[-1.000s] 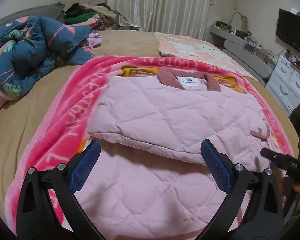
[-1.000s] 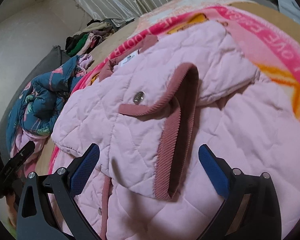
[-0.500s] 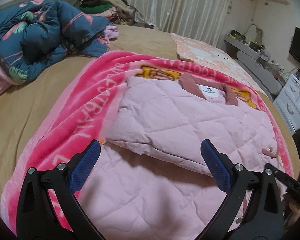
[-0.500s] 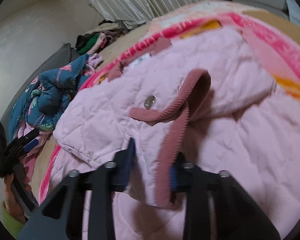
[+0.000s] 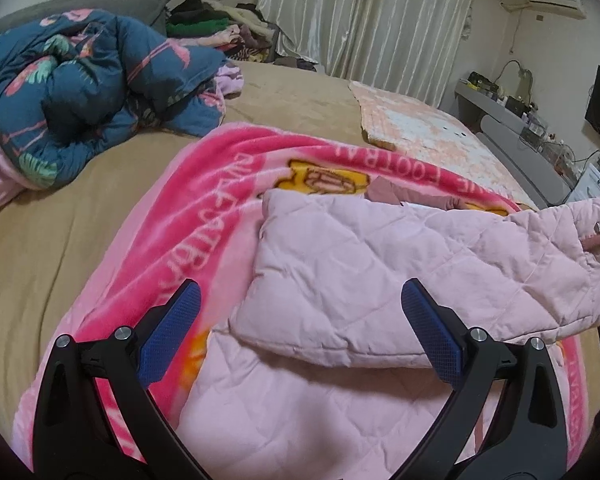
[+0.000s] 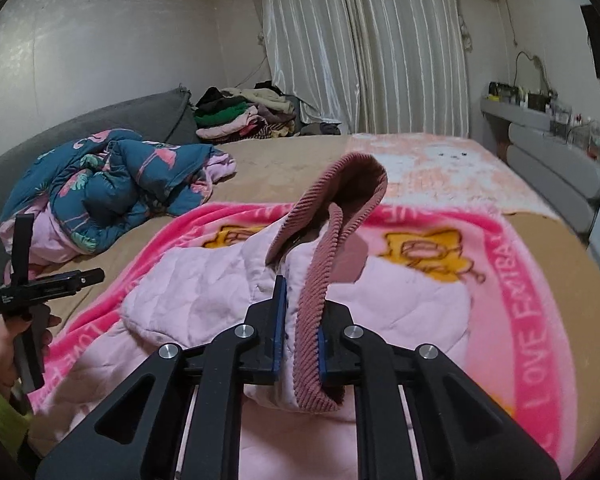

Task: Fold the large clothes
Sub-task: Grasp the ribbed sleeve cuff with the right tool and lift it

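The right gripper (image 6: 298, 336) is clenched on the ribbed cuff (image 6: 320, 280) of the pink quilted jacket (image 5: 400, 264), holding that sleeve raised at frame centre. The jacket's body lies on the pink blanket (image 5: 204, 184) spread over the bed (image 5: 60, 240). The left gripper (image 5: 300, 320), lower in its own view, is released, its blue pads wide apart above the jacket's near fold.

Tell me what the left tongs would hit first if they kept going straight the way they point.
Probably the folded-over sleeve of the pink quilted jacket, lying just ahead between the open left tongs; depth is hard to judge.
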### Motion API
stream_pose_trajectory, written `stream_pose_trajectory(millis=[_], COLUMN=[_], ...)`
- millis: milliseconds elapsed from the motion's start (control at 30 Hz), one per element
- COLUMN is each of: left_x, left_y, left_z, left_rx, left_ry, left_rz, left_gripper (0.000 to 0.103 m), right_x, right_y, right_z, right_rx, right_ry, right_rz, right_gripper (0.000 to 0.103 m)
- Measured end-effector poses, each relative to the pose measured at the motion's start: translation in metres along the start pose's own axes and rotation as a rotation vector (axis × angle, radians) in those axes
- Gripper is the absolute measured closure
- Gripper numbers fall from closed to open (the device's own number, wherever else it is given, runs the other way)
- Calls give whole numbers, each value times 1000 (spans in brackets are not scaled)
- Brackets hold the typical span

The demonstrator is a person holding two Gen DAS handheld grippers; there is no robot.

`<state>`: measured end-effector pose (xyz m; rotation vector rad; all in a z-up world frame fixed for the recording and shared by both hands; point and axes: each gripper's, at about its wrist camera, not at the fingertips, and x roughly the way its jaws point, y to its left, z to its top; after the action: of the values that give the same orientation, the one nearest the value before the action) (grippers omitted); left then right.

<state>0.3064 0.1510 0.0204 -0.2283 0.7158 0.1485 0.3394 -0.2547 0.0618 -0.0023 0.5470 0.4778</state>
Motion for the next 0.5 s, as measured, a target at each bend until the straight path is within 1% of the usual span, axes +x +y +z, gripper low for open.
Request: stream_pose_trajectory(millis=[167,300,500], left_x=[20,34,47], left_y=[-14,-25,-44], left_z=[0,-4,-10], left_rx=[22,57,113], left_ry=[28,55,78], left_rz=[-13,-28,-63], left_gripper=[9,9,9], right_x=[19,35,51], right_y=[-16,-33,-37], right_z=[-17,-39,-58], right_rx=[20,63,97], right_ry=[51,108,158], right_rz=[-37,-65,-86], right_gripper=[92,92,92])
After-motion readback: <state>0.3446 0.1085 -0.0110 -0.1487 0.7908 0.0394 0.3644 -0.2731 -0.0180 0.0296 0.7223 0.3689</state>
